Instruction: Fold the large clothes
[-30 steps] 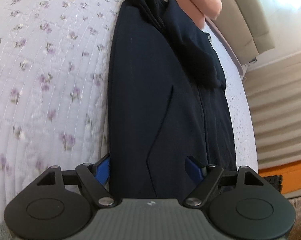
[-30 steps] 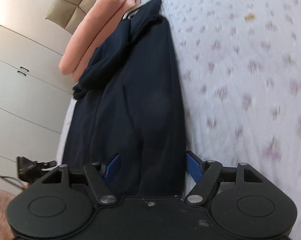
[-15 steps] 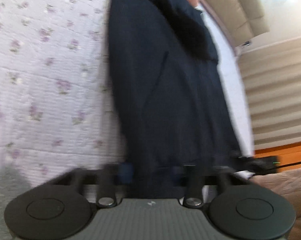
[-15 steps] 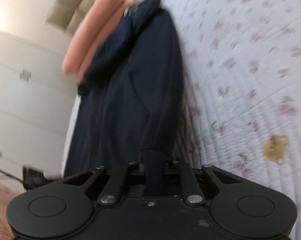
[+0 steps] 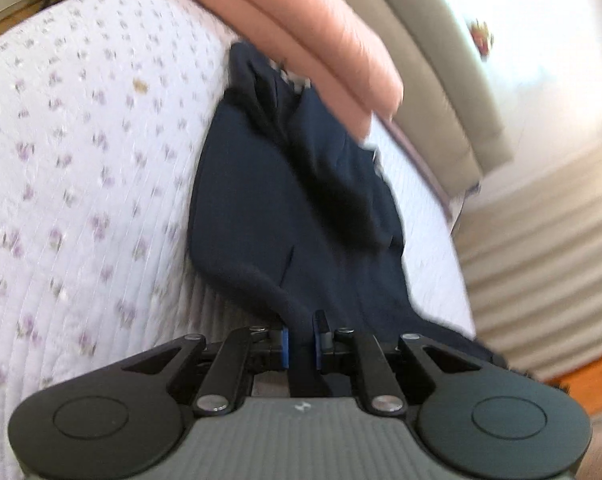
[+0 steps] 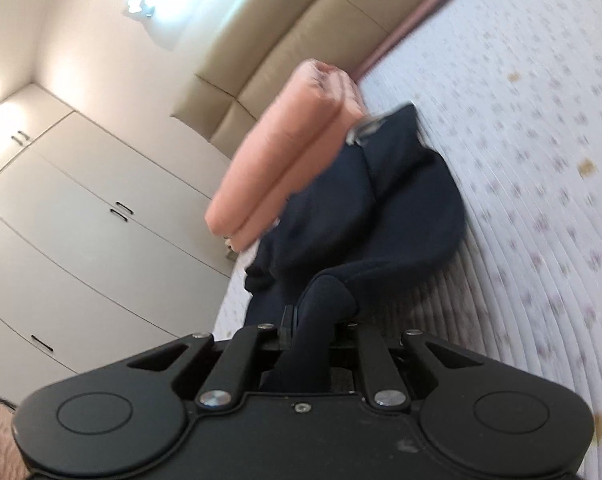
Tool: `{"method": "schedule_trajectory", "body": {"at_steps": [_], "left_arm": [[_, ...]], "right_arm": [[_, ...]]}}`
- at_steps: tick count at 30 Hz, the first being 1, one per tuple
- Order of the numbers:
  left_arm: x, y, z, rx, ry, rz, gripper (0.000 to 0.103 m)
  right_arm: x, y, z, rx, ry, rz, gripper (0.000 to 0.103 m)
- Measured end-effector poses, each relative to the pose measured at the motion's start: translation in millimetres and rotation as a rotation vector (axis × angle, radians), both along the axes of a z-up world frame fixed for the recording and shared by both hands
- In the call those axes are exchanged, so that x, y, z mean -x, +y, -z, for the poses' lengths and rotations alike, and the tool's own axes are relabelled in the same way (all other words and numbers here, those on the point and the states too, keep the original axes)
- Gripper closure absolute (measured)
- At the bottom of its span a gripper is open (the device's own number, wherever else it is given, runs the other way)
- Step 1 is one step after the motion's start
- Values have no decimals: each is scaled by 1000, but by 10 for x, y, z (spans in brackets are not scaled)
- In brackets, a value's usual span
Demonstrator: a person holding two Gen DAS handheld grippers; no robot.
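Observation:
A dark navy garment [image 5: 285, 208] lies lengthwise on the bed, its far end against a pink folded blanket [image 5: 301, 36]. My left gripper [image 5: 301, 342] is shut on the garment's near hem and lifts it off the quilt. In the right wrist view the same garment [image 6: 373, 216] shows. My right gripper [image 6: 315, 328] is shut on a bunched fold of its near hem, raised above the bed. The lifted near part curls back toward the far part.
A white quilt with small purple flowers [image 5: 69, 168] covers the bed; it also shows in the right wrist view [image 6: 541, 200]. A beige padded headboard [image 6: 309, 40] stands behind the blanket. White wardrobe doors [image 6: 81, 220] stand at the left. A radiator-like ribbed wall [image 5: 541, 272] is at the right.
Both grippers closed on the garment's near hem and lifted it up and forward. The views tilted upward, so the headboard and wardrobe now show.

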State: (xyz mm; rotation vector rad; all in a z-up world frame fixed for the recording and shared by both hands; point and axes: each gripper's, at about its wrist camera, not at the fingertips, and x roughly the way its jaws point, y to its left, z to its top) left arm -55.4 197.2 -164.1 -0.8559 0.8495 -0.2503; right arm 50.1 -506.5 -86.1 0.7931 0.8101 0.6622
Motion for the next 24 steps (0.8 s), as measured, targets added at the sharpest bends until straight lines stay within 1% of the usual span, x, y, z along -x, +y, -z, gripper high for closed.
{"method": "schedule_trajectory", "body": {"at_steps": [1,2,4,6,8,11,14,17,21,24], "left_arm": [[-74,15,-52,17,-18,-14,91],[-122,14,-114,22,-42,-19,91],[-232,-15,-266,6,-92,-28,91],[-393,-28,-383,-6,-115,-45,91],[-548,8,-482,6,-139,-86,91],[-794,47,-565,16,-203,-134,91],[-1117,116,-655,7,-216,-171,91],[-1542,201,-733,-21,-218,-184,91],[-2118,291,-709,-31,-214,-210,91],[-2524,314,-675,-84,-214,-211,91]], "right_arm": [[-40,-96,-47,-4,-12,-4,91],[-120,-83,-74,-8,-16,-4,91],[-335,-61,-168,-16,-23,3,91],[-515,-6,-291,-28,-69,6,91],[-675,18,-425,-47,-118,5,91],[-978,68,-567,-52,-136,21,91],[-1318,169,-663,-51,-149,42,91],[-1680,308,-675,-31,-152,67,91],[-2206,489,-578,-6,-124,119,91],[-2584,628,-464,3,-110,160,91]]}}
